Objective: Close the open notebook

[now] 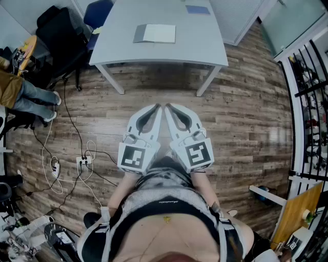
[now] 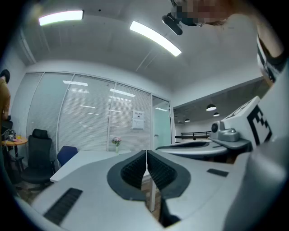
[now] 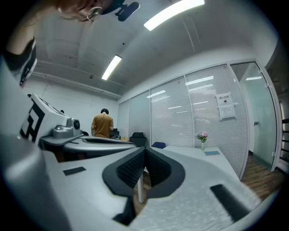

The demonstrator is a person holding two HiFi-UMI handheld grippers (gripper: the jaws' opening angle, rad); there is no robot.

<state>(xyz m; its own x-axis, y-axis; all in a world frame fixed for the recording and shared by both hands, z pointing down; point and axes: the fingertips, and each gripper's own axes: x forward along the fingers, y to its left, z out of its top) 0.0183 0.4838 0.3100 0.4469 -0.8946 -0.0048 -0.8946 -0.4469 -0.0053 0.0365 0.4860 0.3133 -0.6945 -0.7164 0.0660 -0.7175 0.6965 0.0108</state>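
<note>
The notebook point(image 1: 155, 34) lies crosswise on the counter point(image 1: 154, 55) at twelve o'clock, equally far from the closed, empty left gripper point(image 1: 154, 109) and right gripper point(image 1: 171, 108).

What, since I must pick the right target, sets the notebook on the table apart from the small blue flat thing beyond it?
The notebook shows a white page with a grey flap at its left; the blue flat thing is plain blue. The notebook is larger than the blue flat thing. The notebook lies mid-table; the blue flat thing farther off, toward the right. Both lie flat on the table.
</note>
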